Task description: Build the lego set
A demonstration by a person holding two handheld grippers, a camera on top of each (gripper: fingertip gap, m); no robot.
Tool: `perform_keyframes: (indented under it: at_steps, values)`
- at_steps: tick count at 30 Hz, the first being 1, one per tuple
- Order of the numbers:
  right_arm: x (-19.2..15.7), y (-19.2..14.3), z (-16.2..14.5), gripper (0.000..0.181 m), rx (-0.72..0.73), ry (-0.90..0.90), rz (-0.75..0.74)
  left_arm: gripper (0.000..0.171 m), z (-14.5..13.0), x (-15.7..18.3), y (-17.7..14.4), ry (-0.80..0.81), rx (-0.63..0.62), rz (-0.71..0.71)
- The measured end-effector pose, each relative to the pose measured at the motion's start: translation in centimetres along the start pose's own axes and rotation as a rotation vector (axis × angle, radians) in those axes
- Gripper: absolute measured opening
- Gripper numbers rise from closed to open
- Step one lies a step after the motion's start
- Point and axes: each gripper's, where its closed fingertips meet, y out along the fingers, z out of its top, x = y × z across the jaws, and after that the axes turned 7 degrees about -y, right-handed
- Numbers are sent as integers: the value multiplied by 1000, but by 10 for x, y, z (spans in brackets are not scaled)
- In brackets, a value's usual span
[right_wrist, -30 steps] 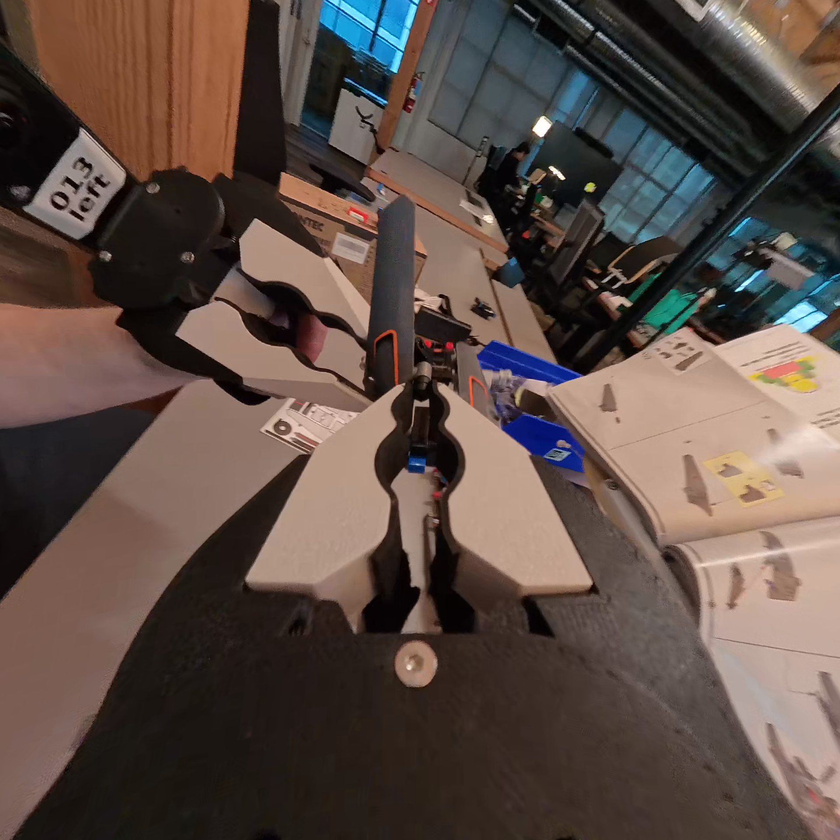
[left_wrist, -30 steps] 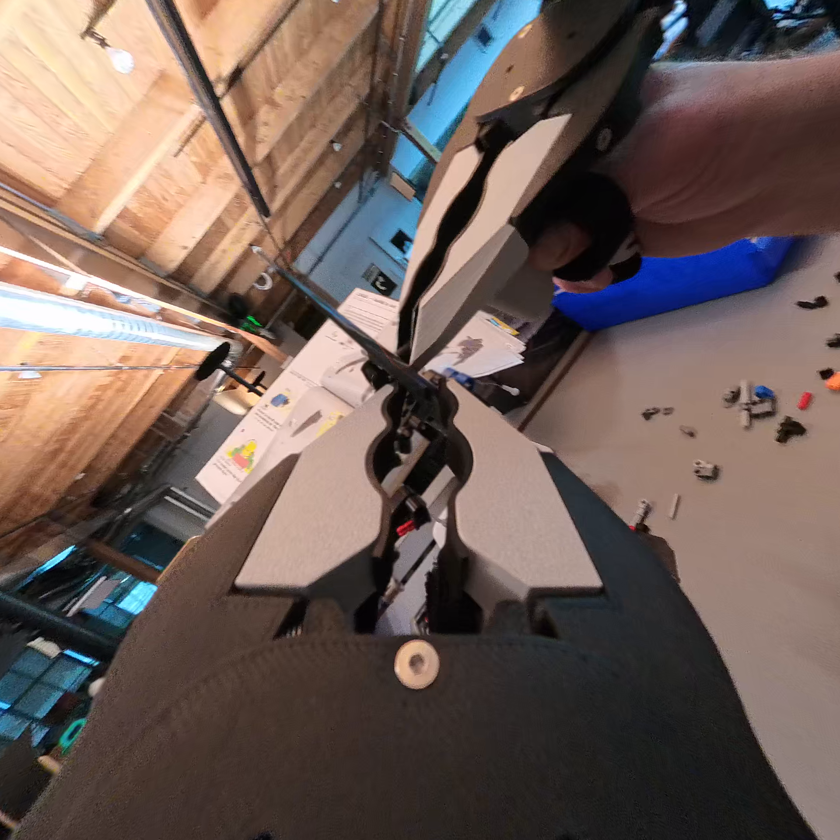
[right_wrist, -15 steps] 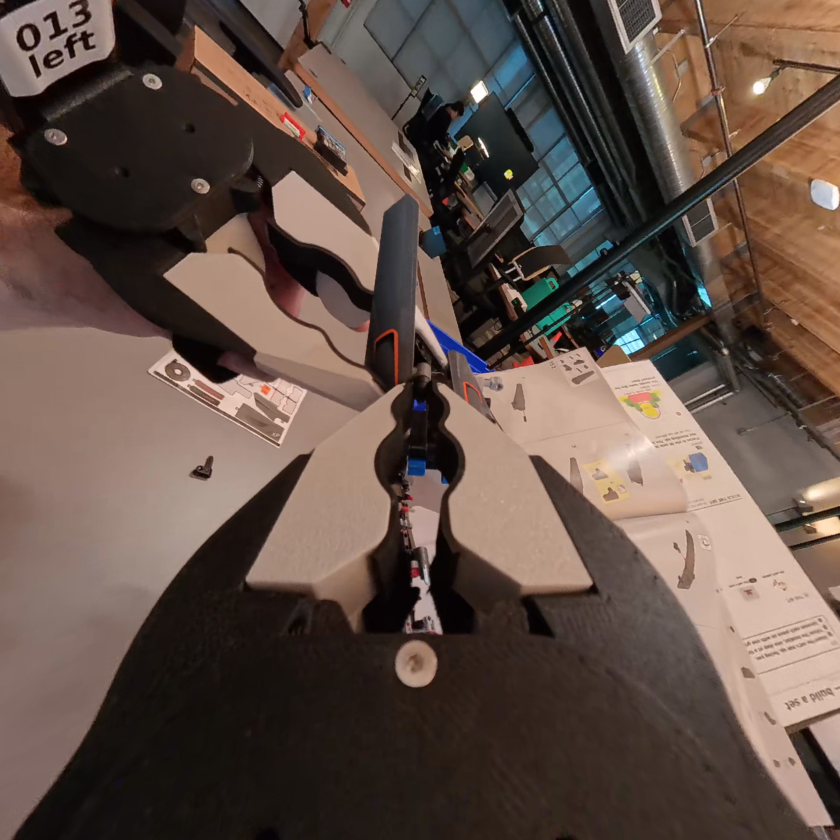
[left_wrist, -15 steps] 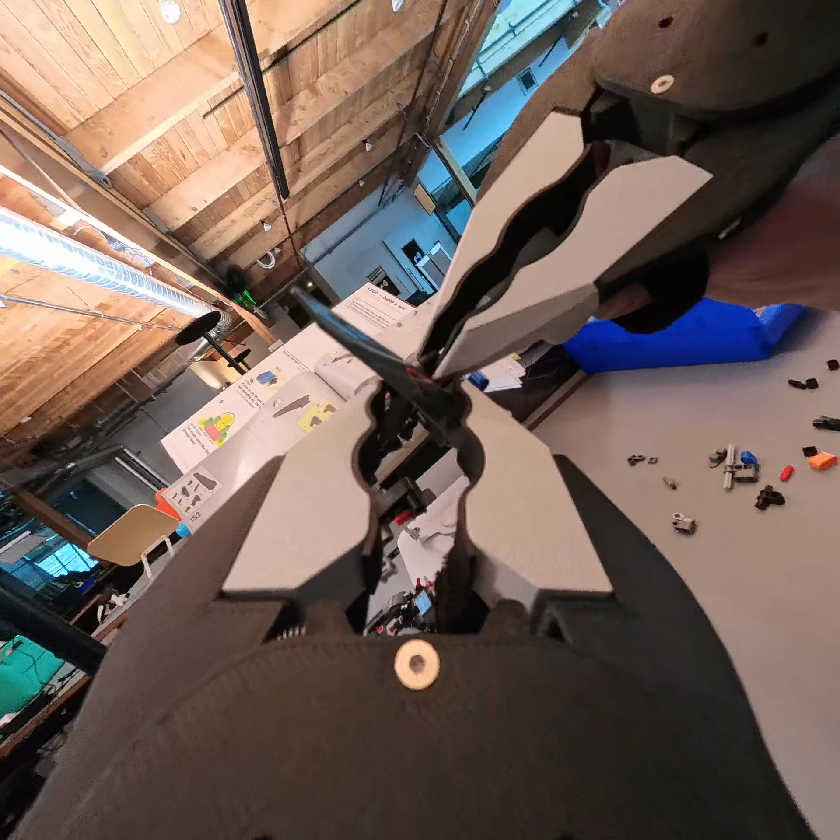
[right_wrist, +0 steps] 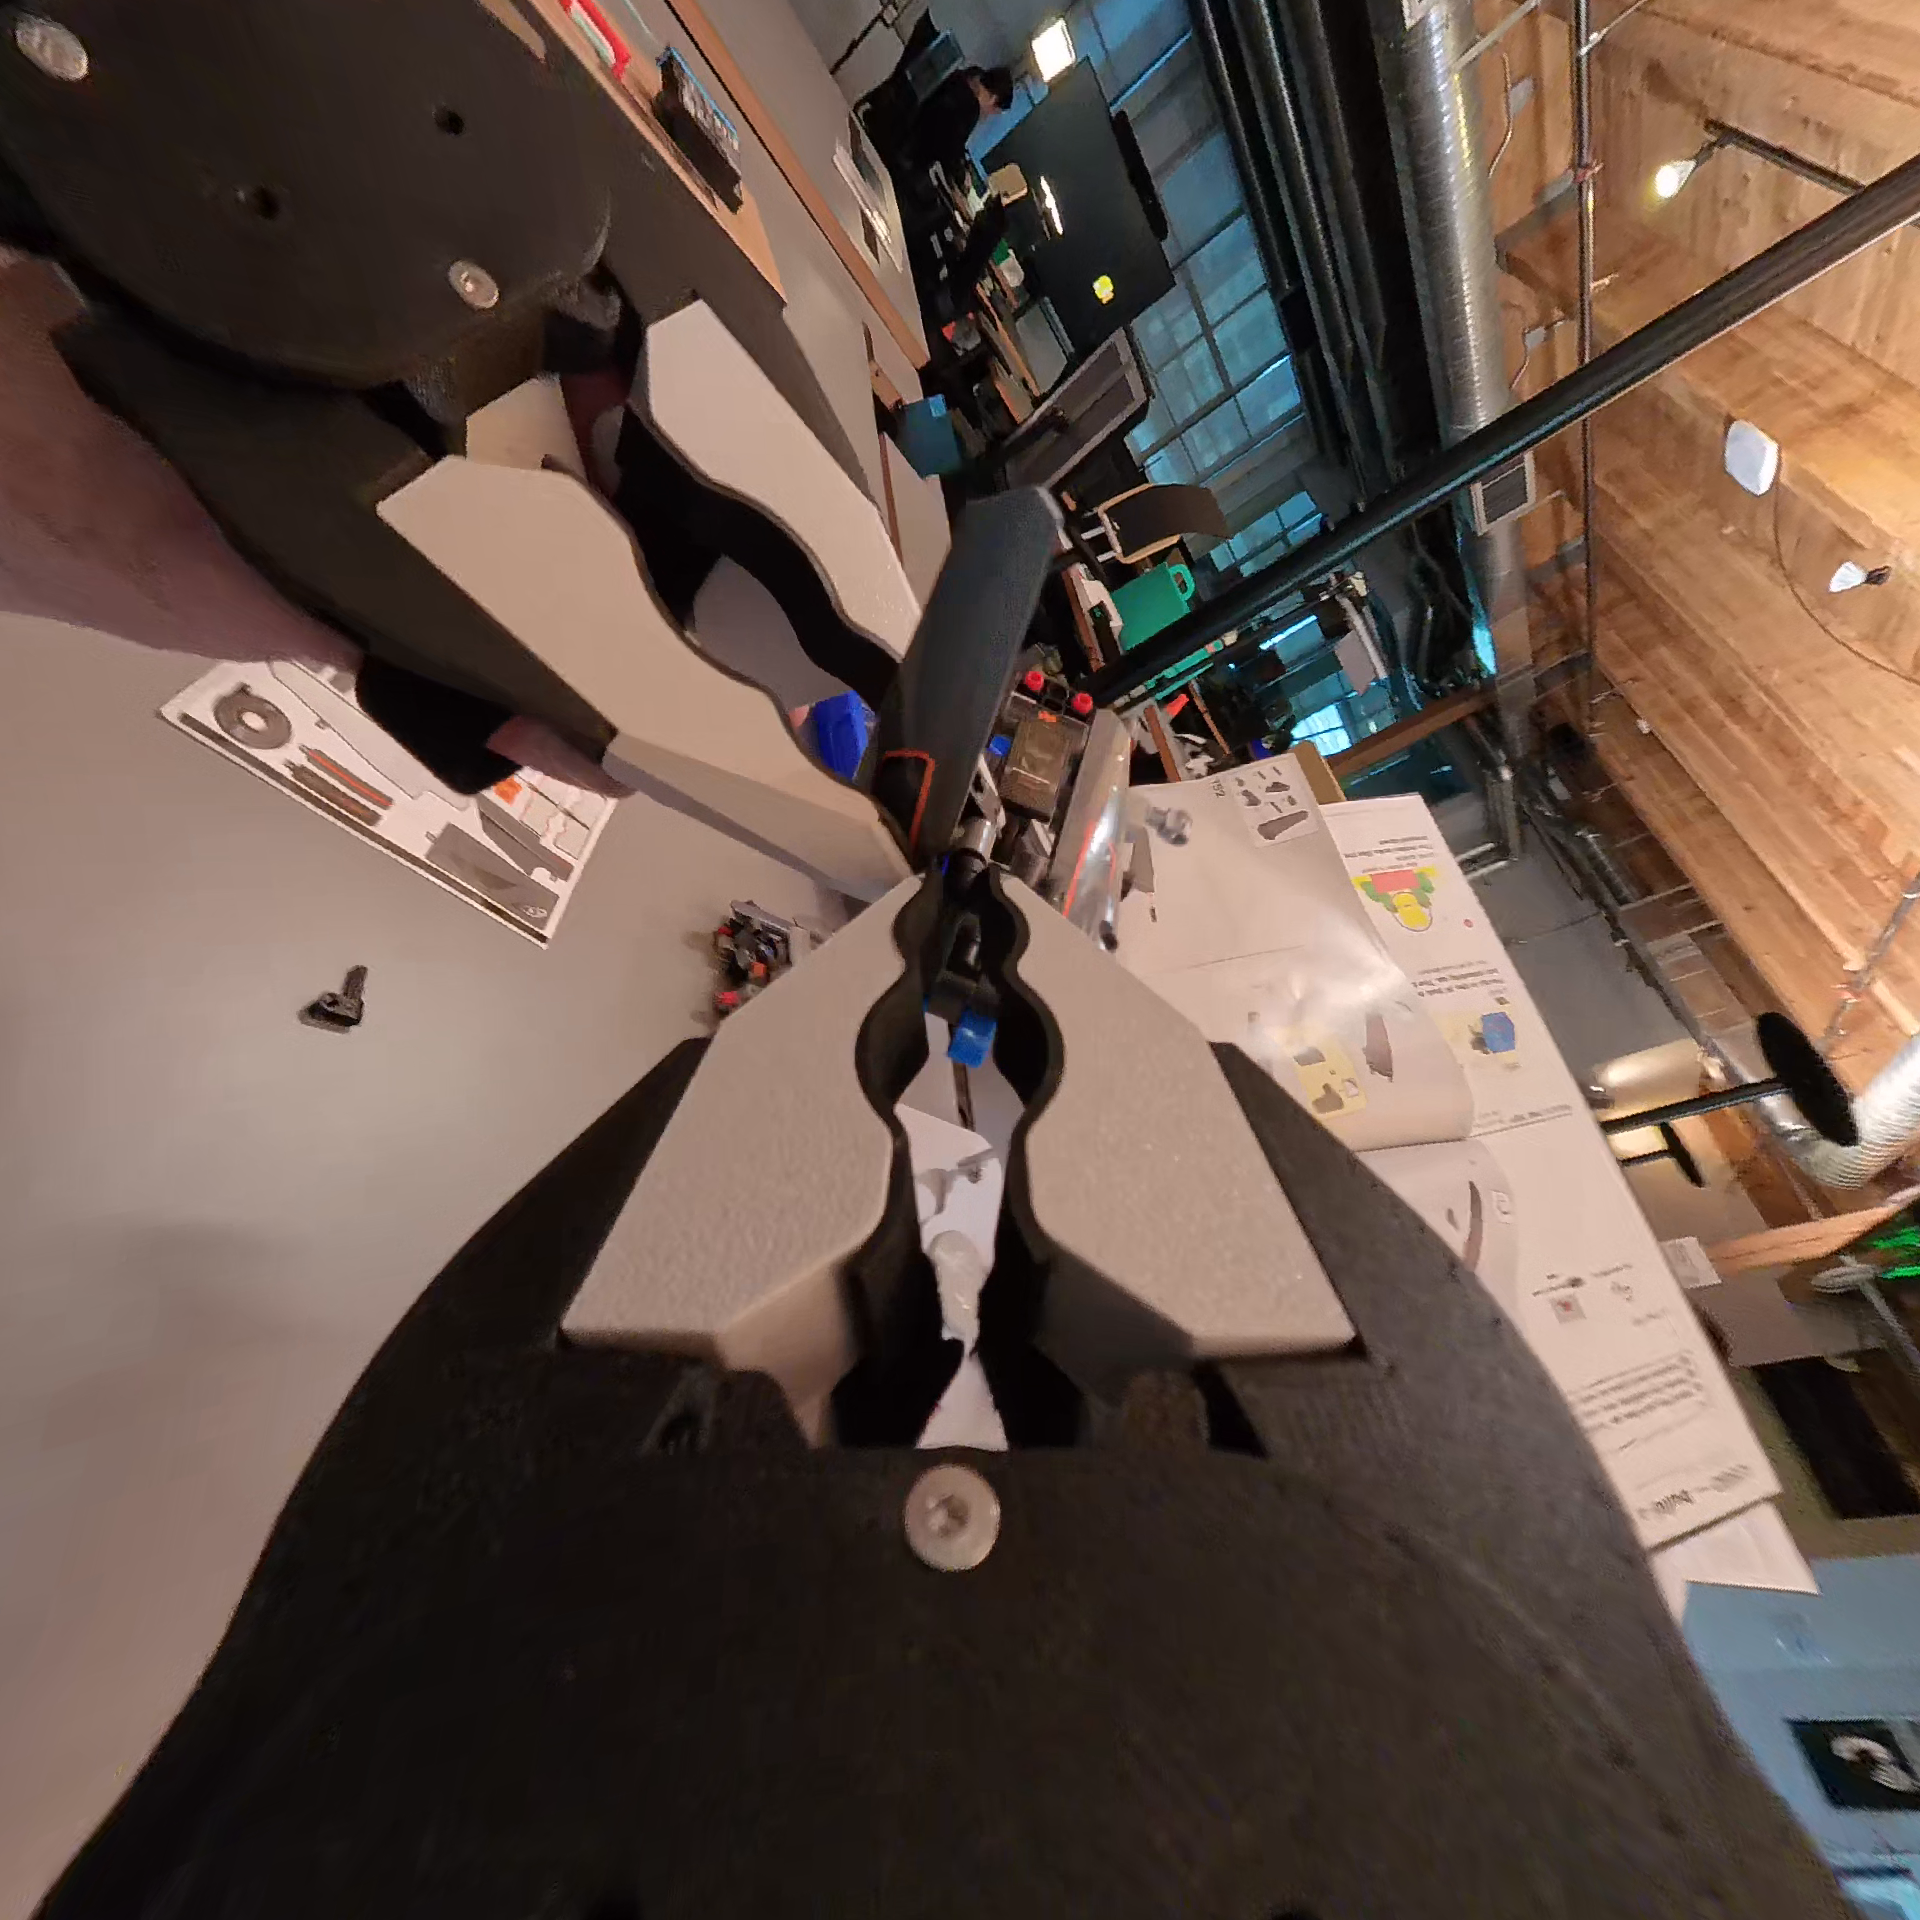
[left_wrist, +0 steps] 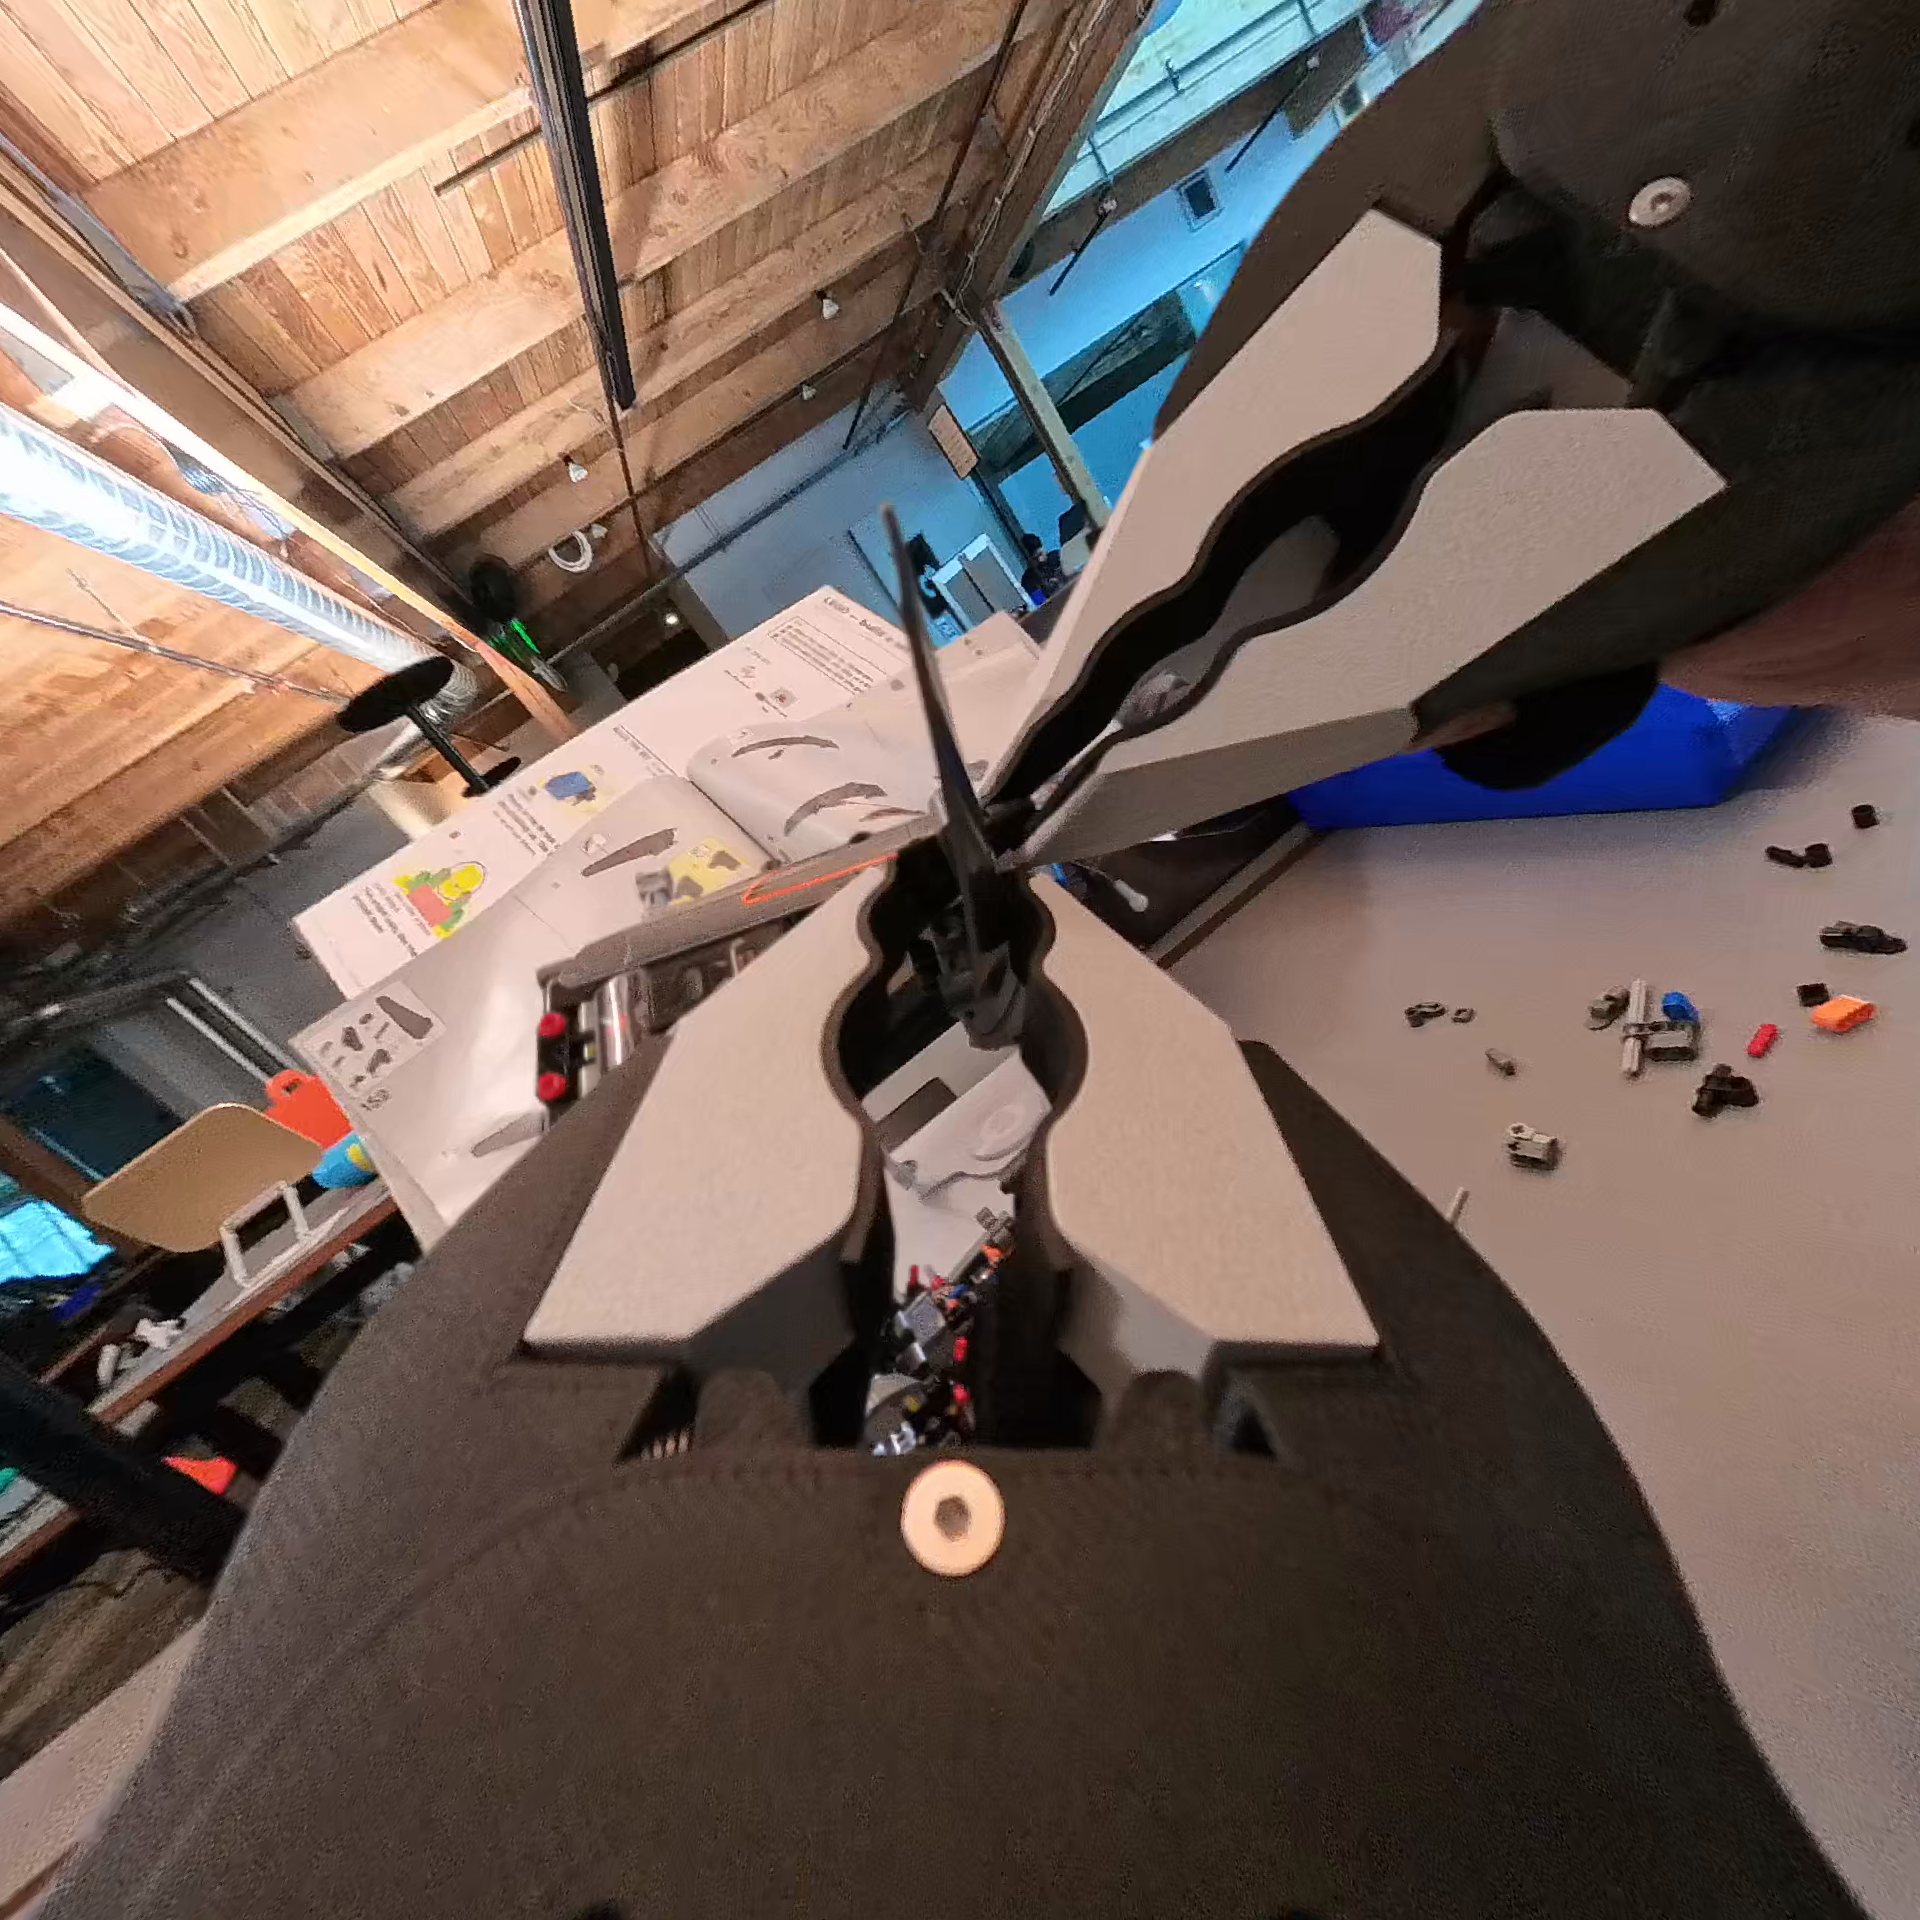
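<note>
The left gripper with its grey fingers has the jaws narrow, pressed on the partly built lego model, a dark assembly with a thin black blade-shaped panel that points up above the fingertips. The right gripper meets it from the other side, tip against tip; its jaws are also narrow and they grip the same model at a black part with a small blue brick just behind the tips. In the right wrist view a long dark grey curved panel with an orange outline rises from the model between the two grippers. The model is held in the air above the grey table, not resting on it. On the table, well apart from the grippers, lie loose small pieces in black, grey, blue, red and orange. The open white instruction booklet lies behind the model, and a blue plastic bin stands at the table's far side. A printed sticker sheet lies flat on the table near the left gripper, with one small black piece nearby.
</note>
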Motion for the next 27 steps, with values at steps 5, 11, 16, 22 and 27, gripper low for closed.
perform_keyframes:
  at_steps: [5, 11, 16, 22, 27]
  values:
    - [-2, 5, -3, 3, -56, -62, -50, 16, -5, -4, 1, -28, 2, 10]
    - [-2, 14, -7, 3, -58, 112, -66, 15, -13, -11, 3, -41, -6, 67]
    - [-2, 18, -12, 3, -83, 143, -86, 13, -18, -14, 6, -81, -20, 99]
    - [1, 16, -13, 3, -123, 24, -138, 12, -16, -14, 9, -141, -7, 101]
    - [5, 16, -14, 4, -79, 184, -106, 12, -14, -16, 12, -150, -19, 146]
